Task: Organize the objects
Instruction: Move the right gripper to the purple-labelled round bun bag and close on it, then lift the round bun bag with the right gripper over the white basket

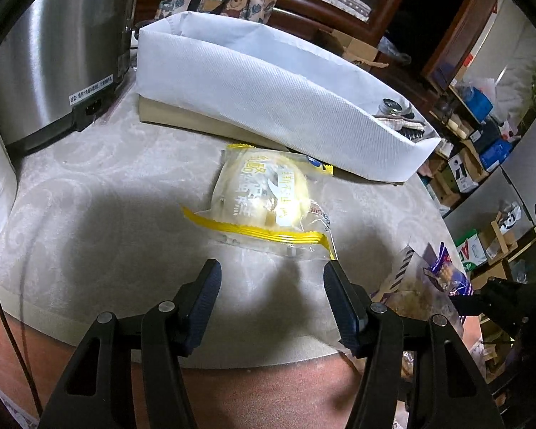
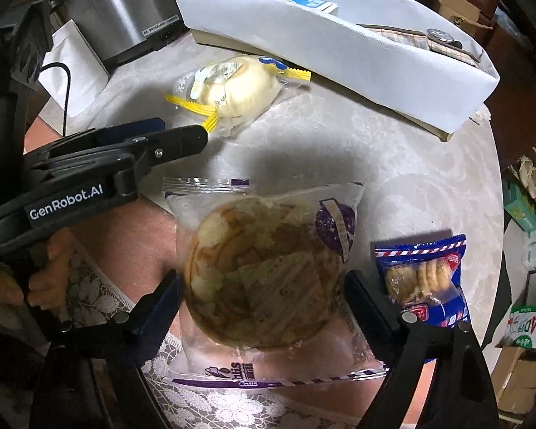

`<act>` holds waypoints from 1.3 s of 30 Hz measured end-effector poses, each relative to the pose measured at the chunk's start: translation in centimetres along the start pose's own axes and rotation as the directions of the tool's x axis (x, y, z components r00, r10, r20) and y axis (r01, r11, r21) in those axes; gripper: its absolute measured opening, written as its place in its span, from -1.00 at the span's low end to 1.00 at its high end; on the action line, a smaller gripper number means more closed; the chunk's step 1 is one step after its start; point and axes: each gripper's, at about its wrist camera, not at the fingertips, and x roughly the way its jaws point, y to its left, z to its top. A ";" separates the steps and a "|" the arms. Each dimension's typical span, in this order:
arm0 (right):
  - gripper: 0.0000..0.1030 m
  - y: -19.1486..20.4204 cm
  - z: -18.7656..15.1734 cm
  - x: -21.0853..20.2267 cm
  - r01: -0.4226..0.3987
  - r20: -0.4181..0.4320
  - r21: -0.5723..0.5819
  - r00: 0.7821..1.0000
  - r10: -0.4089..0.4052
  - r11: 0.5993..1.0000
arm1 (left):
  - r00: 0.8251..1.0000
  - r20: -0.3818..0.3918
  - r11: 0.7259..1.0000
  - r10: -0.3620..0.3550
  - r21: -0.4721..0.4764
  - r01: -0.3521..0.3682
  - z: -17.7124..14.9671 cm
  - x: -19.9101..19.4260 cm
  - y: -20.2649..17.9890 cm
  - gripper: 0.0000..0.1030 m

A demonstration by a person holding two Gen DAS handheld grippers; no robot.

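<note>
1. Left gripper [image 1: 272, 298] hangs over the near edge of the bench [image 1: 89, 193], its fingers [image 1: 205, 300] parted with nothing between them, released.
2. Just ahead of those fingertips lies the yellow-edged cake packet [image 1: 268, 200]; its near crimped seam sits right at the tip of the right-hand finger, and whether the two touch I cannot tell.
3. Beyond the packet stands the white fabric bin [image 1: 268, 82], long and open-topped, with small items showing inside at its far right end.
4. Off to the left of the fingers, a stainless steel cooker [image 1: 53, 53] stands on the bench.
5. Over to the right gripper [image 2: 261, 287]: it points steeply down, fingers [image 2: 366, 300] spread wide on either side of the round bread packet [image 2: 264, 271].
6. The bread fills the gap between the fingers; whether the pads actually press on the wrapper I cannot tell.
7. Just outside the right-hand finger lies a blue biscuit packet [image 2: 425, 271].
8. Ahead and to the left, the left gripper [image 2: 182, 136] reaches toward the cake packet [image 2: 232, 93], with the white bin [image 2: 339, 46] behind it.
</note>
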 end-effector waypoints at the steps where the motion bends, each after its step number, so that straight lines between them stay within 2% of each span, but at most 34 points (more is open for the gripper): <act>1: 0.80 0.1 0.1 0.1 0.007 -0.010 -0.002 1.000 -0.007 1.000 | 1.000 0.001 1.000 0.007 0.002 -0.007 0.0 -0.1 0.2 0.14; 9: 0.90 0.8 0.8 1.7 0.086 -0.060 -0.043 0.994 -0.089 0.995 | 0.999 -0.004 0.999 0.033 0.005 -0.033 -1.1 -1.4 1.4 0.14; 14: 0.65 0.0 0.6 0.6 0.060 0.024 -0.008 0.998 -0.060 0.998 | 0.999 0.044 1.000 0.015 0.008 -0.015 -1.4 -3.1 1.9 0.12; 17: 0.60 -1.8 0.4 -0.4 -0.058 0.046 0.065 0.997 0.055 0.996 | 0.995 0.092 0.999 -0.044 0.021 0.042 -0.8 -4.7 2.1 0.12; 20: 0.58 -3.9 0.5 -2.1 -0.183 0.076 0.140 0.982 0.174 0.973 | 0.988 0.108 0.993 -0.113 0.046 0.109 0.1 -6.1 2.0 0.12; 24: 0.57 -6.9 0.5 -6.0 -0.285 0.173 0.207 0.952 0.252 0.936 | 0.982 0.129 0.989 -0.138 0.067 0.130 2.0 -8.1 2.6 0.12; 26: 0.57 -7.8 1.3 -8.4 -0.319 0.226 0.244 0.937 0.266 0.916 | 0.973 0.118 0.980 -0.196 0.062 0.190 3.5 -8.5 2.2 0.12; 27: 0.57 -8.6 1.9 -9.3 -0.327 0.249 0.267 0.932 0.263 0.907 | 0.965 0.098 0.969 -0.244 0.066 0.239 4.7 -9.0 2.5 0.12; 28: 0.57 -9.4 2.8 -10.5 -0.333 0.275 0.296 0.927 0.255 0.895 | 0.961 0.083 0.963 -0.263 0.074 0.257 5.9 -7.9 0.3 0.12; 29: 0.57 -10.1 3.8 -11.4 -0.344 0.297 0.323 0.921 0.250 0.882 | 0.961 0.068 0.961 -0.267 0.092 0.261 7.2 -8.3 0.0 0.12; 32: 0.58 -11.4 7.9 -12.6 -0.363 0.356 0.377 0.906 0.229 0.852 | 0.975 0.066 0.966 -0.212 0.166 0.198 11.2 -9.0 -2.7 0.12; 36: 0.58 -11.4 13.9 -12.5 -0.316 0.397 0.450 0.909 0.131 0.835 | 0.986 0.041 0.969 -0.160 0.196 0.149 15.1 -8.2 -6.5 0.12; 39: 0.58 -10.9 16.4 -11.3 -0.263 0.399 0.507 0.916 0.047 0.821 | 0.980 0.057 0.969 -0.189 0.174 0.177 16.1 -8.0 -6.0 0.12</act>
